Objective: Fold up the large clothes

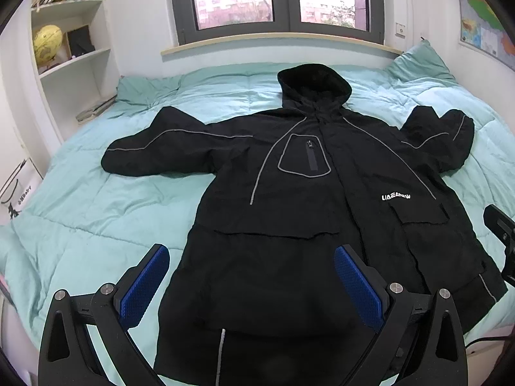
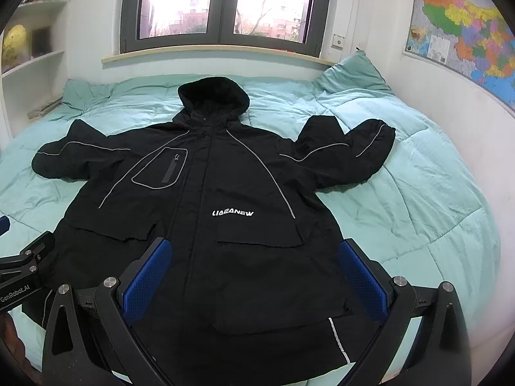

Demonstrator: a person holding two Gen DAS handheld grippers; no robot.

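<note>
A large black hooded jacket (image 1: 289, 193) with grey piping lies front up on the bed, hood toward the window, and also fills the right wrist view (image 2: 225, 193). Its left sleeve (image 1: 154, 151) lies stretched out. Its right sleeve (image 2: 351, 151) is bent back on itself. My left gripper (image 1: 254, 254) is open above the jacket's lower left part, holding nothing. My right gripper (image 2: 254, 247) is open above the lower right part, holding nothing. Each gripper's edge shows in the other's view: the right one (image 1: 502, 234) and the left one (image 2: 25, 267).
The bed is covered by a teal quilt (image 1: 80, 199), with a teal pillow (image 2: 351, 74) at the back right. A white shelf with a yellow globe (image 1: 48, 43) stands at the left. A window is behind the bed, a wall map (image 2: 463, 29) at the right.
</note>
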